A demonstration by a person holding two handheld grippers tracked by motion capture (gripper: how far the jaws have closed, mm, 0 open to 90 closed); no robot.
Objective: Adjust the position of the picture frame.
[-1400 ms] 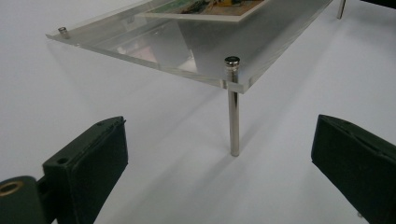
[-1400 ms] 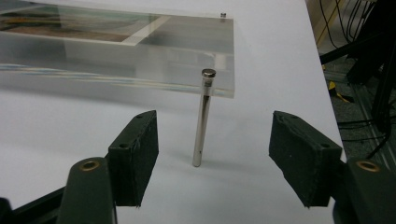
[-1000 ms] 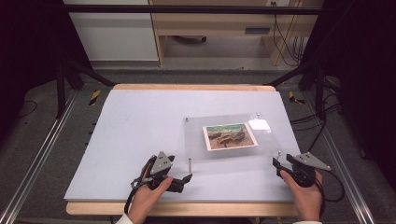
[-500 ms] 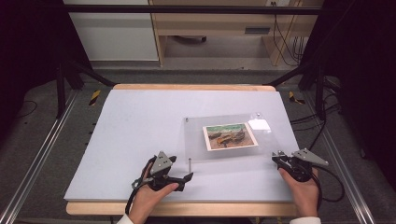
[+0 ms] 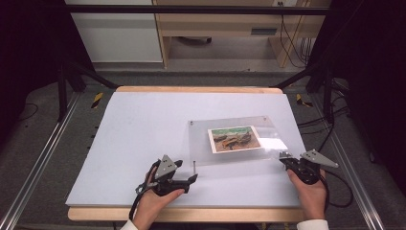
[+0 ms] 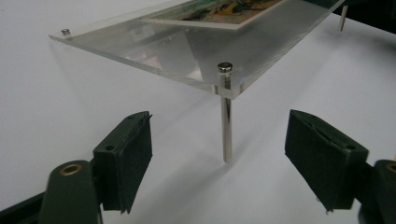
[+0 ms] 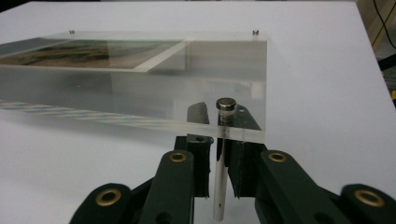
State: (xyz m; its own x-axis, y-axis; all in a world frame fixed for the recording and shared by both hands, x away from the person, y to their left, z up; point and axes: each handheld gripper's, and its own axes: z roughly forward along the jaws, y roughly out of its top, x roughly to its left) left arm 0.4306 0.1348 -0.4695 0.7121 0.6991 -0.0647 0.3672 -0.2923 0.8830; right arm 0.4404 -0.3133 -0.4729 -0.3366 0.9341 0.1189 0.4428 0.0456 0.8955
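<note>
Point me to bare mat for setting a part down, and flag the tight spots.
Free: the mat left of the acrylic frame, and the strip behind it to the far edge. Crowded: the frame's near corners, with the left gripper at one leg and the right gripper shut on the other.

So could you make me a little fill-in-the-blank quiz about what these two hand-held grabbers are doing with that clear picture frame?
1. The right gripper is shut on a metal ____ at the near right corner of the clear frame.
2. The left gripper has its jaws ____, one on each side of the left post without touching it.
3. Inside the frame lies a ____.
4. The frame stands on a ____ table.

Missing words: post; open; photo; white
</note>
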